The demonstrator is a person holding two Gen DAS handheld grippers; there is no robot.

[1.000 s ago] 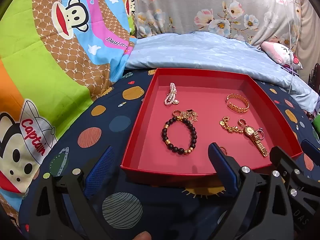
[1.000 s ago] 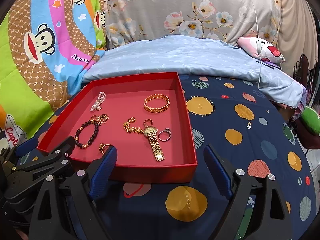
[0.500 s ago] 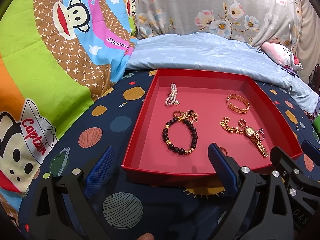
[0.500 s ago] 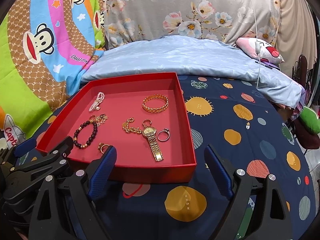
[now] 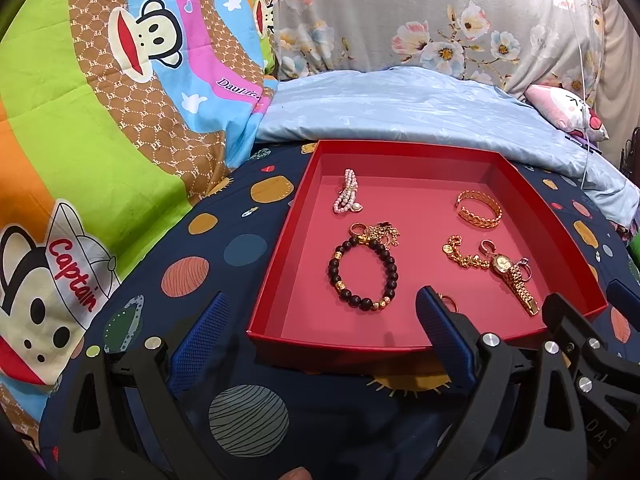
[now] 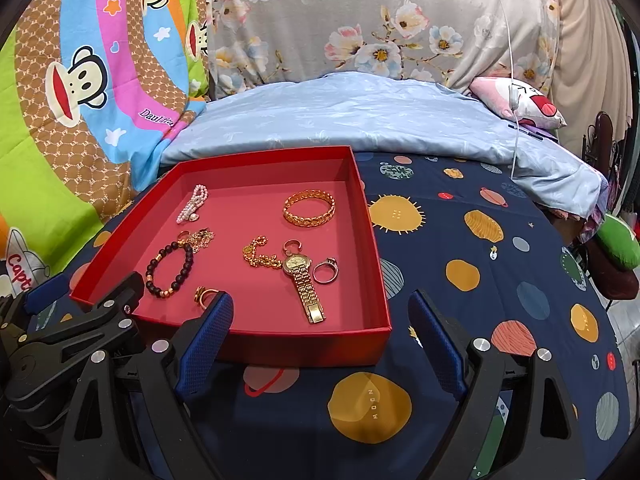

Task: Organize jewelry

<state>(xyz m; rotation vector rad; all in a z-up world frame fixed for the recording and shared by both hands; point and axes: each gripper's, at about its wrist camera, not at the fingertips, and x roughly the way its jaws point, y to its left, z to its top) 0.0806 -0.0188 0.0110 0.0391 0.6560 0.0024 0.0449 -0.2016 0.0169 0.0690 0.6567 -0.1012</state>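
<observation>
I have both claws hanging over a bed. Its cover (image 6: 480, 280) is dark blue with planets and suns. The red box (image 6: 280, 344) is my landmark; it sits open on that cover.

Behind the box: a folded pale blue quilt (image 6: 360, 116), then a grey flowered cloth (image 6: 360, 12). Behind and to the left of it: a bright cartoon monkey blanket (image 5: 100, 100). Far right behind it: a small pink cushion (image 6: 520, 100), with a thin white cable (image 6: 514, 80) hanging in front of it.

Inside the box, all jewelry lies loose on the floor: pearl strand (image 6: 192, 208) at back left, gold bangle (image 6: 309, 207) at back right, dark bead bracelet (image 6: 170, 270) at front left, gold watch (image 6: 304, 280) near the middle with a gold chain (image 6: 258, 256) touching its left side and a silver ring (image 6: 326, 272) just to its right.

Left claw (image 5: 320, 340) spread wide, nothing between the fingers, just in front of the box's near wall. Right claw (image 6: 320, 340) also spread wide and empty, straddling the box's near right corner.

Hard to read: a small gold tangle behind the bead bracelet, and a gold ring (image 6: 204, 296) at the front edge, partly hidden by my right claw's left finger. The room past the bed at far right is dark and cut off.
</observation>
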